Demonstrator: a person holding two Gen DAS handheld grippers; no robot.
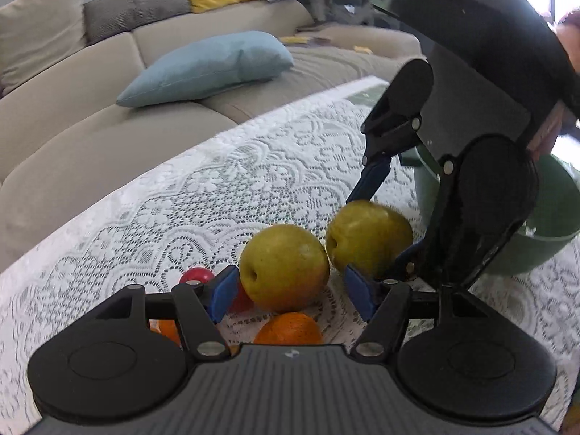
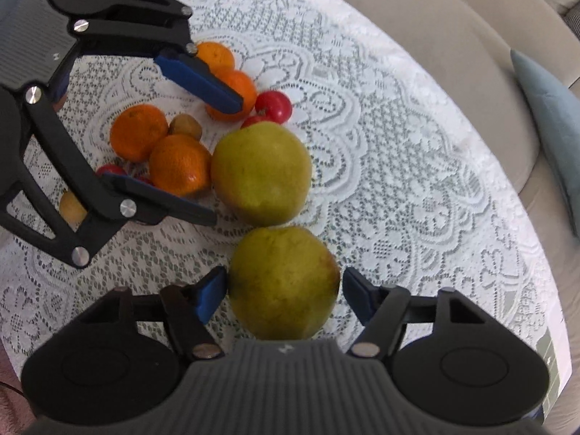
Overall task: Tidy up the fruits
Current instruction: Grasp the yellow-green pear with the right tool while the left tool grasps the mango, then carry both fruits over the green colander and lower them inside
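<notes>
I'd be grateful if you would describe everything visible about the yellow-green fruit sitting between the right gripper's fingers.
The yellow-green fruit is round and apple-like, with smooth, dull skin, faint brown speckling and a reddish blush on one side. It rests on the white lace tablecloth. The right gripper straddles it: one blue finger pad is at its skin, the other stands slightly off. A second similar fruit lies just beyond it.

Two large round yellow-green pears lie on the white lace tablecloth, just beside each other. In the right wrist view, the near pear (image 2: pixel 284 282) sits at the bottom centre, with a faint reddish blush on its right side; the far pear (image 2: pixel 261 172) rests just beyond it. Left of the far pear cluster four round glossy oranges (image 2: pixel 180 165), several small red plum-like fruits (image 2: pixel 273 106) and two small yellowish-brown fruits (image 2: pixel 186 126), mostly touching.
</notes>
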